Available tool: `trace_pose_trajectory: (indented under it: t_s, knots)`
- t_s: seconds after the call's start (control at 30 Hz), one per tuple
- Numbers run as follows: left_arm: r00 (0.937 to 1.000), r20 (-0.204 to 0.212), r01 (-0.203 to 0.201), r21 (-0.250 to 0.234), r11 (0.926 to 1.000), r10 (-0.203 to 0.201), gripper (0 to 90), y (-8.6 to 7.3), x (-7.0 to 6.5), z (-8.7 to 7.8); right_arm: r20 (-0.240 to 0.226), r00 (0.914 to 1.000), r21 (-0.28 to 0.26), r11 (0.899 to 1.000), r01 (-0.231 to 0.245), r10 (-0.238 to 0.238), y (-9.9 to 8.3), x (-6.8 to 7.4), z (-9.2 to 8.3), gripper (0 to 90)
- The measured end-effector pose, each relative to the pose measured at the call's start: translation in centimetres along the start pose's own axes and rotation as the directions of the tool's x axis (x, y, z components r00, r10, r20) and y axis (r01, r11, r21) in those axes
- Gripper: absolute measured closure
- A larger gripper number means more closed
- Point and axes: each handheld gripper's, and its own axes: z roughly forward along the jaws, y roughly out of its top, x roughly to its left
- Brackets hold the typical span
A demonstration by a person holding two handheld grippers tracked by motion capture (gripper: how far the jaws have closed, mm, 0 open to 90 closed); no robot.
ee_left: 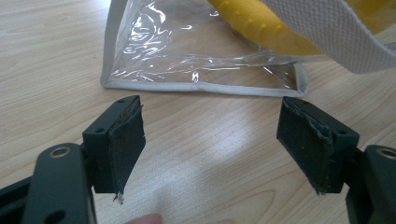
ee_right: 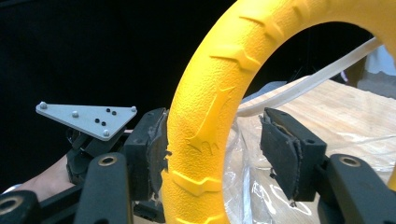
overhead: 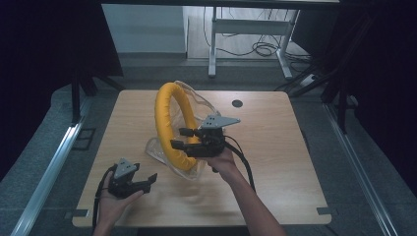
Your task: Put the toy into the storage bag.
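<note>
A yellow foam ring [overhead: 164,113] stands upright in a clear plastic bag [overhead: 156,150] with pale trim at the middle of the wooden table [overhead: 280,162]. My right gripper [overhead: 186,139] is open, its jaws on either side of the ring's lower part. In the right gripper view the ring [ee_right: 233,56] touches the left pad [ee_right: 152,149] and stands apart from the right pad. My left gripper [overhead: 147,181] rests open and empty near the table's front left. In the left gripper view its jaws [ee_left: 210,140] face the bag's [ee_left: 187,51] bottom seam, with the ring [ee_left: 261,28] and a white woven strap [ee_left: 336,32] behind.
A round black cable hole [overhead: 237,103] sits in the table's far right part. Beyond the table stand a white desk frame [overhead: 213,44] and loose cables [overhead: 265,48] on the floor. Metal rails [overhead: 49,172] run along both sides.
</note>
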Motion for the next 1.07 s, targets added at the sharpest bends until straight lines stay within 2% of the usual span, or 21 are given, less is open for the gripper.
trace_pose_trajectory:
  t_s: [0.6,1.07]
  knots:
    - [1.0,-0.004,0.0,0.004,1.0,0.0,23.4,-0.1,0.0,0.0,0.053,0.9984,-0.015,1.0,-0.022,0.023,-0.9,-1.3,-2.3,45.9]
    - [1.0,-0.002,-0.005,0.01,0.9999,0.005,23.3,-0.1,0.0,0.1,0.054,0.9981,-0.021,0.999,-0.028,0.029,-1.3,-1.6,-2.5,45.0]
